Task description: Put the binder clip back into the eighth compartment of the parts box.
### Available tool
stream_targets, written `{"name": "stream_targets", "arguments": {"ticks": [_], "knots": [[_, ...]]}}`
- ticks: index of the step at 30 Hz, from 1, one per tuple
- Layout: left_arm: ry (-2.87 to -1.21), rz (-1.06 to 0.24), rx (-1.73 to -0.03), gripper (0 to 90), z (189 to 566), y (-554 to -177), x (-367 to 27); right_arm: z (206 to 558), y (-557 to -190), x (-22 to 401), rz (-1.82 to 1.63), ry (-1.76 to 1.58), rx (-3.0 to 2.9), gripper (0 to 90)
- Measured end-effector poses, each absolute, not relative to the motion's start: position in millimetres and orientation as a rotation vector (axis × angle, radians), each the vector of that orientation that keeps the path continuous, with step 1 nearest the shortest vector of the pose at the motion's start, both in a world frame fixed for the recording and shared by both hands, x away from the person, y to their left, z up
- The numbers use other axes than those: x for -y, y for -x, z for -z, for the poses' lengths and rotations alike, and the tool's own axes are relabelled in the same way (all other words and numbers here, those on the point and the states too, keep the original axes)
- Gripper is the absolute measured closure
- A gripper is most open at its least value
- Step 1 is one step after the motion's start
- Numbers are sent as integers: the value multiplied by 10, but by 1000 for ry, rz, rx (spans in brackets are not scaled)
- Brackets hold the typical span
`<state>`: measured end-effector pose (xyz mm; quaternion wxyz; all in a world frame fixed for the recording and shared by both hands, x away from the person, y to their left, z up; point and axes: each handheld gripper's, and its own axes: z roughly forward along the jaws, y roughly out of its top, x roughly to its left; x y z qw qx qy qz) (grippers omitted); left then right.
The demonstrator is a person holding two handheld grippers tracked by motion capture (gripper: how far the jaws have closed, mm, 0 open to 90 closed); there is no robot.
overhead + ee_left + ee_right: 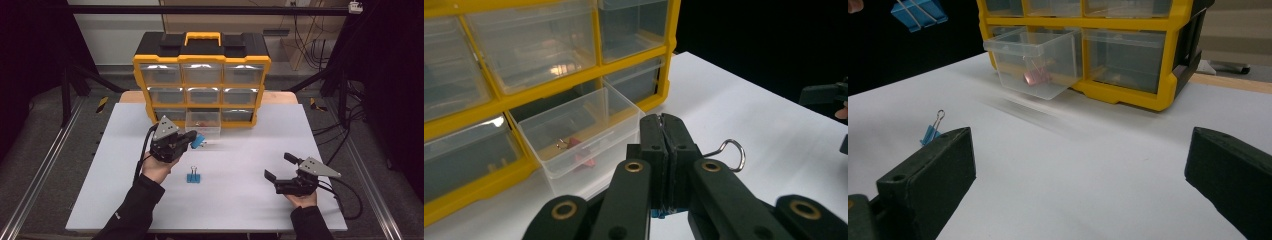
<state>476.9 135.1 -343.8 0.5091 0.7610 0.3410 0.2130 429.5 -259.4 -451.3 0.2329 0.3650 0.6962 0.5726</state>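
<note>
My left gripper point(192, 137) is shut on a blue binder clip point(199, 141) and holds it above the table, just in front of the pulled-out clear drawer point(203, 121). In the left gripper view the jaws are pressed together point(663, 125), with the clip's wire handle point(733, 152) sticking out to the right. The held clip point(919, 12) hangs at the top left of the right gripper view. That drawer point(584, 127) holds a pink clip point(580, 152). A second blue binder clip point(193, 175) lies on the white table. My right gripper point(280, 167) rests open at the right, with nothing between its jaws.
A yellow organiser point(202, 80) with several clear drawers stands at the back of the white table point(240, 200). Only its bottom middle drawer is pulled out. Metal rails run along both sides of the table.
</note>
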Motion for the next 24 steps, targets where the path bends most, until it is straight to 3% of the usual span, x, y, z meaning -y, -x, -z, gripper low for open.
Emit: {"name": "stream_targets", "arguments": {"ticks": [24], "knots": [[-1801, -537, -834, 877, 3307, -5202, -1299, 4509, -4291, 2596, -1575, -1009, -1901, 5]]}}
